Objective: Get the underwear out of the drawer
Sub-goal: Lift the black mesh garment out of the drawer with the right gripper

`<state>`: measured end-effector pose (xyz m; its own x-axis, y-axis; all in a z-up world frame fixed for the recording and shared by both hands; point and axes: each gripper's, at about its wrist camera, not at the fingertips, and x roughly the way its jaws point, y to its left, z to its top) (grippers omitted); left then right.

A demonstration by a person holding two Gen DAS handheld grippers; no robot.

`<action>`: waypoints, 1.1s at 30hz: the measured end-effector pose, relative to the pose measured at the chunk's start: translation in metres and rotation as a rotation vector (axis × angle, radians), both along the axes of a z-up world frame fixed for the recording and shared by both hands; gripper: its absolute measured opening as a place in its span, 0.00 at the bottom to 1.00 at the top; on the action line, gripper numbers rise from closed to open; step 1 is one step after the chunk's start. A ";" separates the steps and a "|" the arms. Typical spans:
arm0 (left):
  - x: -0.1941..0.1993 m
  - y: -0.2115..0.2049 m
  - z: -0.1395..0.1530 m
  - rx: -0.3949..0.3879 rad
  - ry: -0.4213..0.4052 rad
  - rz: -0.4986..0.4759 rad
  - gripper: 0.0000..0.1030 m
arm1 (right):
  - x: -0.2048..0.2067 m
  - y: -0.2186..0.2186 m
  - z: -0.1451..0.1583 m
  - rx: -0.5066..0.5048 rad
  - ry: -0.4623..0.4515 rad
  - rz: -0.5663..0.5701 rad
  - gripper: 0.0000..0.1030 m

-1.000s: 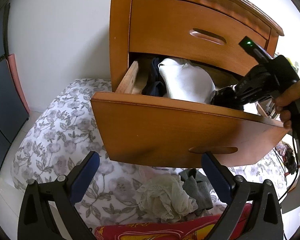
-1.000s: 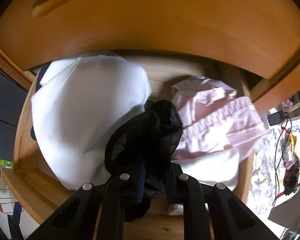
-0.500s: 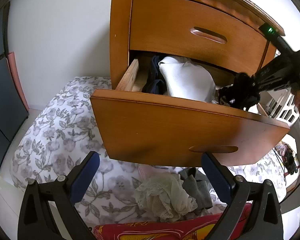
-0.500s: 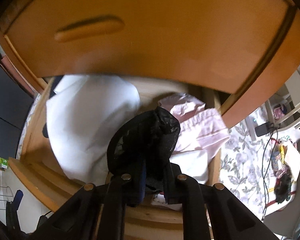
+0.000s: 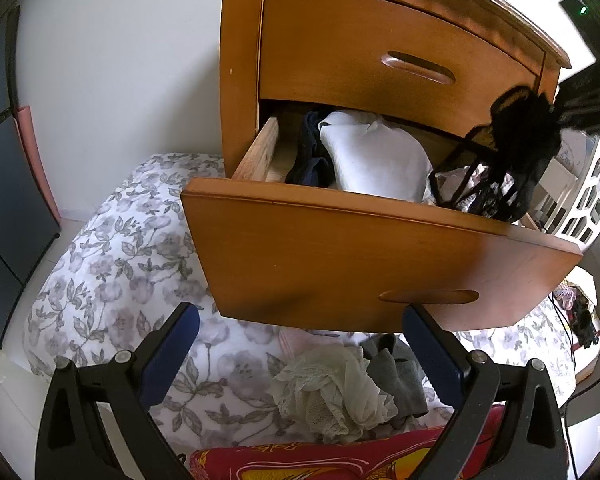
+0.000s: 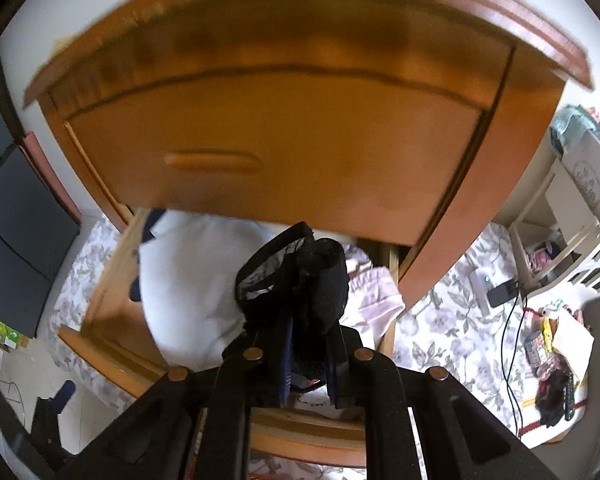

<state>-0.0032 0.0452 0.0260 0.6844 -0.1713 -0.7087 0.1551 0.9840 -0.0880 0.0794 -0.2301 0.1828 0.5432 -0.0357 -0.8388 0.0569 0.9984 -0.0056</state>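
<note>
Black lace underwear point(image 5: 516, 152) hangs above the right end of the open wooden drawer point(image 5: 364, 256), its straps trailing down to the rim. My right gripper point(image 6: 306, 320) is shut on that black underwear point(image 6: 300, 276) and holds it up in front of the upper drawer. Its body shows at the right edge of the left wrist view. A white folded garment point(image 5: 374, 160), a navy piece point(image 5: 310, 152) and a pink garment point(image 6: 374, 292) lie in the drawer. My left gripper point(image 5: 300, 352) is open below the drawer front with nothing between its fingers.
The shut upper drawer point(image 5: 380, 60) sits above the open one. On the floral bedding point(image 5: 112, 264) under the drawer lie a cream lace piece point(image 5: 332, 388) and a grey garment point(image 5: 396, 372). A white basket point(image 6: 596, 268), cables and small items are at the right.
My right gripper has risen out of the drawer with the black underwear, which now hangs clear above the drawer rim. The left gripper has stayed still and open.
</note>
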 end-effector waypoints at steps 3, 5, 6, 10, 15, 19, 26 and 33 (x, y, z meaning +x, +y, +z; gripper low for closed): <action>0.000 0.001 -0.001 0.001 0.004 0.001 0.98 | -0.001 0.006 0.009 -0.012 -0.049 0.014 0.13; 0.000 0.001 0.000 0.002 0.003 0.003 0.98 | -0.002 0.009 0.017 -0.007 -0.076 0.022 0.13; 0.000 0.001 0.000 0.002 0.004 0.003 0.98 | -0.004 0.010 0.023 -0.006 -0.092 0.027 0.13; 0.000 0.001 -0.001 0.004 0.006 0.002 0.98 | -0.017 0.016 0.043 -0.021 -0.156 0.035 0.13; 0.000 0.001 -0.001 0.006 0.006 0.003 0.98 | -0.034 0.028 0.063 -0.031 -0.208 0.069 0.13; 0.000 0.002 -0.001 0.010 0.006 0.005 0.98 | -0.049 0.035 0.071 -0.029 -0.239 0.094 0.13; 0.000 0.002 -0.002 0.012 0.009 0.014 0.98 | -0.083 0.047 0.076 -0.009 -0.272 0.154 0.13; 0.000 0.000 -0.002 0.026 0.004 0.018 0.98 | -0.115 0.056 0.081 -0.012 -0.294 0.210 0.13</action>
